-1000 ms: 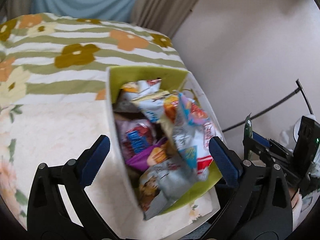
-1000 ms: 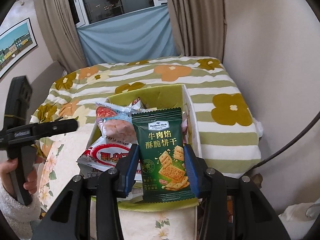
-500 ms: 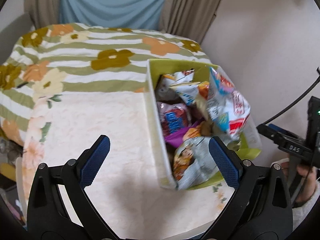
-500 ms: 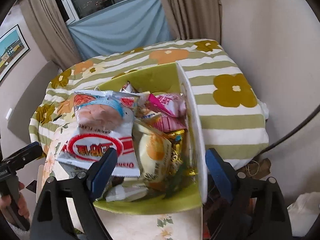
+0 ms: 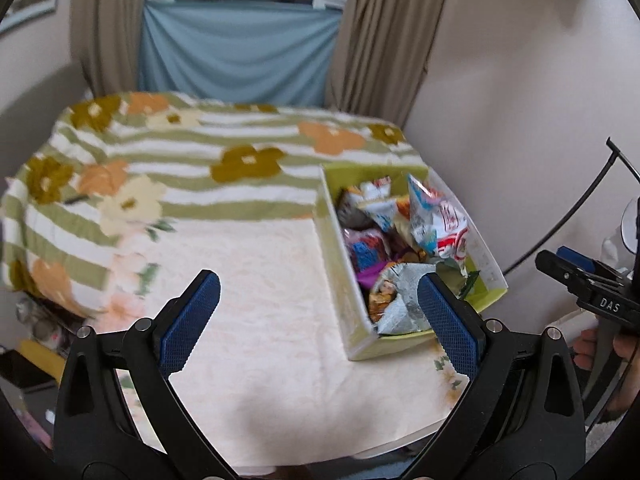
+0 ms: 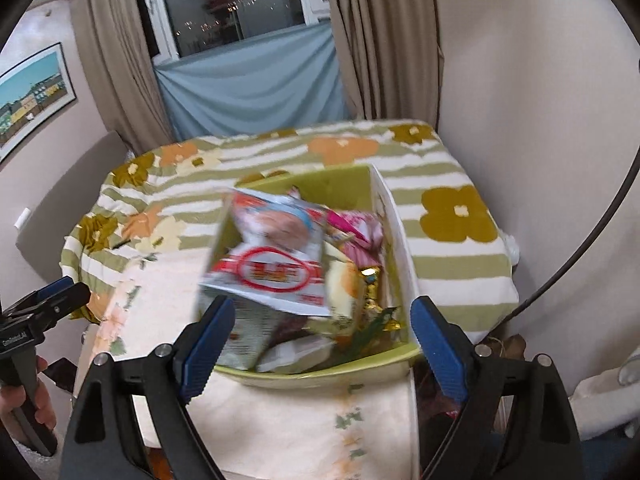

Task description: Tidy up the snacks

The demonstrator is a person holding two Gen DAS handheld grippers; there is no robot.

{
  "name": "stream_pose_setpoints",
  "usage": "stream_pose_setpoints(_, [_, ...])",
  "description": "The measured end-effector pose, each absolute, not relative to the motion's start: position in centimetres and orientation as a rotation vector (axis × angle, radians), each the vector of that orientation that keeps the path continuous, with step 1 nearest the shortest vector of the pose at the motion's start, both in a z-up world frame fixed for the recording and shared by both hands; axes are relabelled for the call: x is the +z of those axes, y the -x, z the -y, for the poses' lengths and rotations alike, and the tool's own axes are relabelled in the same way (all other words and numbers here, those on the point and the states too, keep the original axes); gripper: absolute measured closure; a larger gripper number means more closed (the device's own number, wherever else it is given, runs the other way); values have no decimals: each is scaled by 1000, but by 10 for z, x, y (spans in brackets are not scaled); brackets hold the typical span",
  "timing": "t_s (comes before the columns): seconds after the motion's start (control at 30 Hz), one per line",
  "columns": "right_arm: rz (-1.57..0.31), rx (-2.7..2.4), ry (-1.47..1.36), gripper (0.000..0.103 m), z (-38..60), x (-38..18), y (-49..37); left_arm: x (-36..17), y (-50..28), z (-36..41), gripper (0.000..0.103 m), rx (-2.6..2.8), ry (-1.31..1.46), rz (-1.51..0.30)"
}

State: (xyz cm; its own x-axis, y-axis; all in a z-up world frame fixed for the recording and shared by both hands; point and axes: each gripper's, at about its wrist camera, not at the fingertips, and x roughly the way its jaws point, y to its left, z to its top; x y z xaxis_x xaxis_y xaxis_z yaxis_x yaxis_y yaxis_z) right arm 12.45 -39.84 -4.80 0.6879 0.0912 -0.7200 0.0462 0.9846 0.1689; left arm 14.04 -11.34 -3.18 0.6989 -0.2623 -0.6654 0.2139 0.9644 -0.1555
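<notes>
A lime-green box [image 6: 352, 184] full of snack packets stands on the cream cloth near the wall. On top lies a white bag with a red oval [image 6: 276, 256], beside a pink packet [image 6: 356, 228]. A dark green packet edge [image 6: 360, 338] pokes out at the box's near end. My right gripper [image 6: 320, 316] is open and empty, hanging just before the box's near wall. Left of the same box [image 5: 340, 264], my left gripper [image 5: 318, 300] is open and empty over bare cloth. Each view shows the other gripper held in a hand: the left gripper [image 6: 44, 304] and the right gripper [image 5: 560, 260].
The cream floral cloth [image 5: 260, 288] covers the table left of the box. A green-striped flowered blanket [image 5: 180, 148] lies behind it. The wall [image 6: 540, 120] runs close along the right, with a black cable [image 5: 592, 188] hanging there. Curtains and a window are at the back.
My right gripper opened and let the green cracker packet drop into the box, then drew back. My left gripper pulled back and to the left, away from the box.
</notes>
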Motion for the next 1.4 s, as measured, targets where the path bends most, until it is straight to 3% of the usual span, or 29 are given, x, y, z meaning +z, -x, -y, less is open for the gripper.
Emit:
stream_pose_setpoints(0.23, [-715, 35, -135, 16, 343, 2, -74, 18, -70, 74, 0, -180, 34, -600])
stream_pose_setpoints(0.6, [-618, -36, -81, 15, 294, 15, -11, 23, -7, 57, 0, -127, -52, -538])
stream_pose_setpoints(1.4, [-601, -72, -62, 15, 273, 14, 9, 26, 8, 61, 0, -153, -85, -507])
